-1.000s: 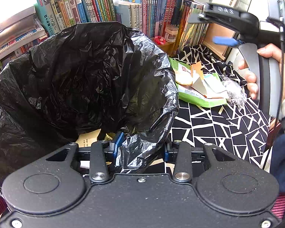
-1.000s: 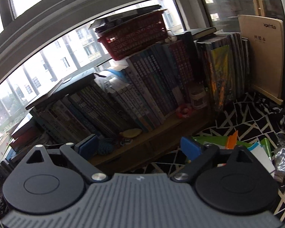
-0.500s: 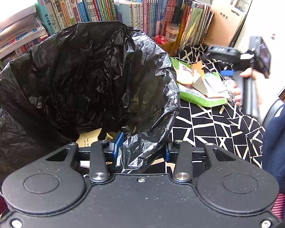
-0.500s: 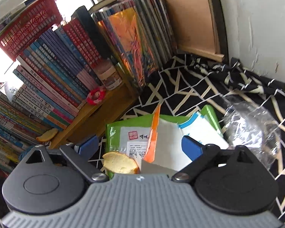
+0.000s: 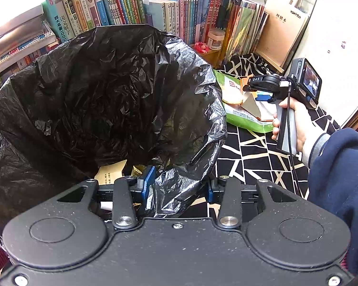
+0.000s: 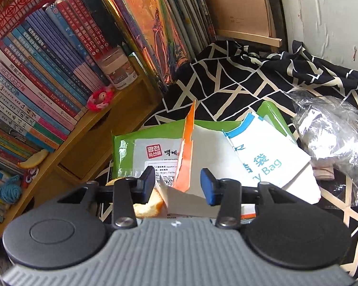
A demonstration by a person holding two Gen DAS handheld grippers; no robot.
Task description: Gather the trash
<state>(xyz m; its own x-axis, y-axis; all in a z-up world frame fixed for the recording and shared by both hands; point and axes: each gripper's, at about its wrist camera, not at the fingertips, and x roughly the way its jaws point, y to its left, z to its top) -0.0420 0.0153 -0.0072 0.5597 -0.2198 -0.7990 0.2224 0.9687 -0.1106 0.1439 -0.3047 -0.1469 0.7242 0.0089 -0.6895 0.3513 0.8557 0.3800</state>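
The torn paper packet (image 6: 191, 164), white with an orange edge standing up on its side, sits directly between the two fingers of the right hand-held gripper (image 6: 177, 183). Its orange edge runs away from that gripper, roughly along the line the gripper points. The jaws are closing on it, and the pads do not look to be pressing it yet. It lies on a green snack wrapper (image 6: 128, 147), with a white-and-blue paper bag (image 6: 269, 157) just right of the gripper and crumpled clear plastic (image 6: 331, 128) farther right, all on the black-and-white patterned surface (image 6: 238, 83). The right hand is clearly the nearer one. The left hand-held gripper (image 5: 176, 186) is clamped on the rim of the black trash bag (image 5: 107, 90), holding it open beside the pile.
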